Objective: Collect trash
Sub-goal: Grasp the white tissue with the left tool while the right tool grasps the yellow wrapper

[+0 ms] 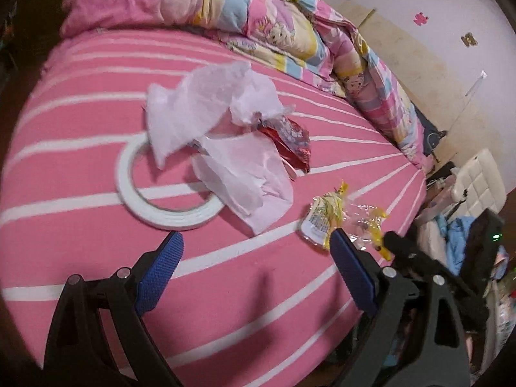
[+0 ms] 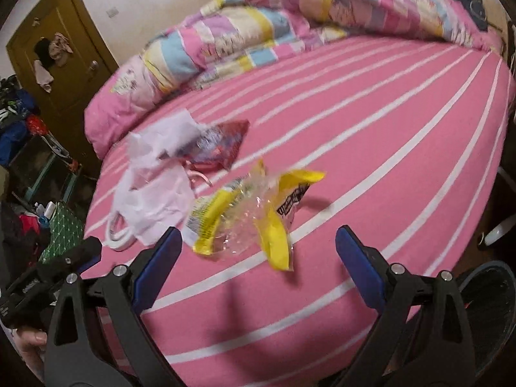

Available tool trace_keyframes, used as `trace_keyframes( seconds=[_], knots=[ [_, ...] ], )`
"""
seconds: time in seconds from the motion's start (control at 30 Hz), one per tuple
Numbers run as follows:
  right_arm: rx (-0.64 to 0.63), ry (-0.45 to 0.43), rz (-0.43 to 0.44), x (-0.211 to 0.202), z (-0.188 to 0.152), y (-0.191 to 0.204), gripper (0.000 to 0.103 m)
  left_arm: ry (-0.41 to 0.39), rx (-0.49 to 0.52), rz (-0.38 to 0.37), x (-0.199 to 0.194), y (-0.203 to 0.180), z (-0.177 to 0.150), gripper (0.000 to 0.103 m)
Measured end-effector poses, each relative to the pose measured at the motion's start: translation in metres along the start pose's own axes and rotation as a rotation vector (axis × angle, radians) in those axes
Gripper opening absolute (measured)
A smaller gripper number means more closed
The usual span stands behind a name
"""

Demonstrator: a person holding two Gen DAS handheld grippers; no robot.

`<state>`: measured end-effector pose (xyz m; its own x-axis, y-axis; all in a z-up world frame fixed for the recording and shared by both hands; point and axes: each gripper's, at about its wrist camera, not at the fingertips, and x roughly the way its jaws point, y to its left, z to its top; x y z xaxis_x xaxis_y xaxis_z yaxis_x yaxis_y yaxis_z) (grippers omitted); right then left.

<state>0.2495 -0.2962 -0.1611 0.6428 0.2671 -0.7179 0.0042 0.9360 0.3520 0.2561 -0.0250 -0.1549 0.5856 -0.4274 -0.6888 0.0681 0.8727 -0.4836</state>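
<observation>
Trash lies on a pink striped bed (image 1: 96, 122). Crumpled white tissues (image 1: 206, 109) partly cover a red snack wrapper (image 1: 290, 138) and a white tape roll (image 1: 161, 206). A yellow and clear plastic wrapper (image 1: 335, 216) lies nearer the bed's edge. My left gripper (image 1: 258, 245) is open and empty, above the bed in front of the tissues. In the right wrist view the yellow wrapper (image 2: 248, 213) lies just ahead of my open, empty right gripper (image 2: 258, 238). The tissues (image 2: 154, 187), red wrapper (image 2: 222, 148) and tape roll (image 2: 119, 238) lie to its left.
A rumpled patchwork quilt (image 1: 274, 29) lies along the far side of the bed; it also shows in the right wrist view (image 2: 290, 19). A cream chair (image 1: 477, 180) and clutter stand beside the bed. A brown door (image 2: 64, 48) and piled belongings (image 2: 32, 167) stand at the left.
</observation>
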Motion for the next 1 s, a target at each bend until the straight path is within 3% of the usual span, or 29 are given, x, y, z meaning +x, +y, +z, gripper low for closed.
trace_keyframes(
  seconds=[0.17, 0.23, 0.53, 0.6, 0.7, 0.83, 1.0],
  knots=[
    [-0.002, 0.010, -0.012, 0.019, 0.007, 0.001, 0.095, 0.061, -0.032, -0.041, 0.024, -0.006, 0.001, 0.071],
    [-0.007, 0.018, -0.023, 0.028, 0.010, -0.001, 0.095, 0.079, -0.048, -0.059, 0.032, -0.010, 0.001, 0.069],
    [-0.019, 0.059, -0.054, 0.048, 0.020, -0.008, 0.083, 0.058, -0.028, 0.031, 0.063, -0.014, 0.017, 0.062],
    [-0.023, 0.070, -0.053, 0.053, 0.021, -0.008, 0.082, 0.048, -0.032, 0.046, 0.069, -0.011, 0.021, 0.056],
    [-0.042, 0.091, -0.063, 0.061, 0.022, -0.007, 0.077, 0.032, -0.068, 0.064, 0.075, -0.002, 0.028, 0.037],
    [-0.064, 0.097, -0.055, 0.065, 0.024, -0.005, 0.060, 0.049, -0.097, 0.047, 0.078, 0.002, 0.029, 0.008],
    [-0.039, 0.089, -0.031, 0.062, 0.023, -0.008, 0.057, 0.031, -0.092, 0.015, 0.072, -0.001, 0.026, 0.001]
  ],
)
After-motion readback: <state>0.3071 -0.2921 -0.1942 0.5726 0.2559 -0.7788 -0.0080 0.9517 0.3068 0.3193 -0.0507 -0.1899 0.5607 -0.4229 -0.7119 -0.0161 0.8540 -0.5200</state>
